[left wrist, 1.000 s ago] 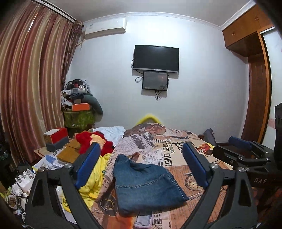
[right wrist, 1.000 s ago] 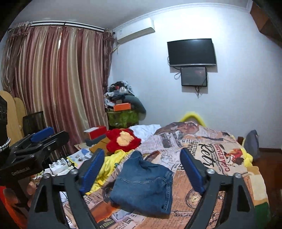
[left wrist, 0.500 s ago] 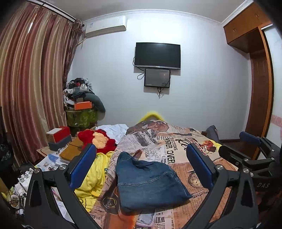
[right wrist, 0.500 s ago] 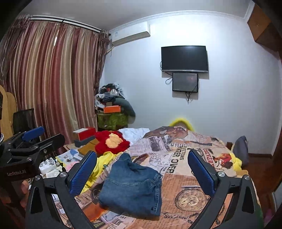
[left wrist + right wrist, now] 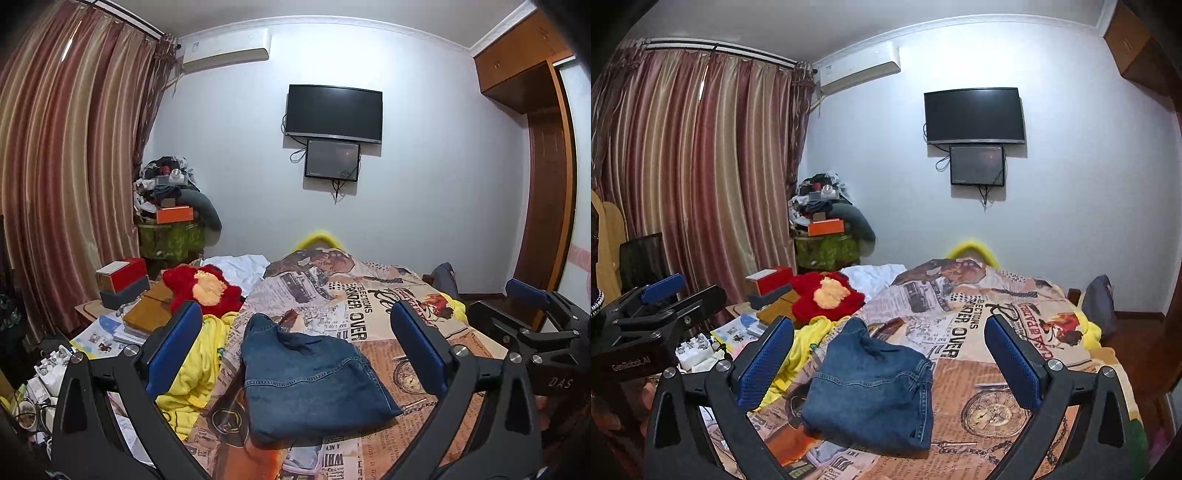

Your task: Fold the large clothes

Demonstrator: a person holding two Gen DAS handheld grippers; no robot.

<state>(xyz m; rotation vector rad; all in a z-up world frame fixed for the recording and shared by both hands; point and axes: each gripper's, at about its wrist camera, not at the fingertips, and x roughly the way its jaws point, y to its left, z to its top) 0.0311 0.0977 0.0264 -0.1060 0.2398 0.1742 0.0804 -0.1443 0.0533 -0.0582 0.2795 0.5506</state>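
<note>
Both my left fingers [image 5: 295,350] and right fingers [image 5: 888,356] spread wide, empty, held above the bed [image 5: 388,314]. Jeans [image 5: 310,376] lie folded at 6 o'clock on it. Fold looks done; next, probably fetch another garment.

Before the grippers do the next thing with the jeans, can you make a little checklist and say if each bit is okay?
1. Left gripper open and holding nothing: ok.
2. Right gripper open and holding nothing: ok.
3. Jeans lie on the bedspread, folded into a compact pile, nothing on top: ok.
4. Jeans folded neatly: not ok; the far end near the yellow cloth is bunched up.
5. Jeans fully on the bed: cannot tell; the near edge is close to the bedspread's end, partly behind the gripper frames.
6. Another large garment to fold next: cannot tell; the yellow cloth lies crumpled beside the jeans, but what it is isn't clear.
</note>
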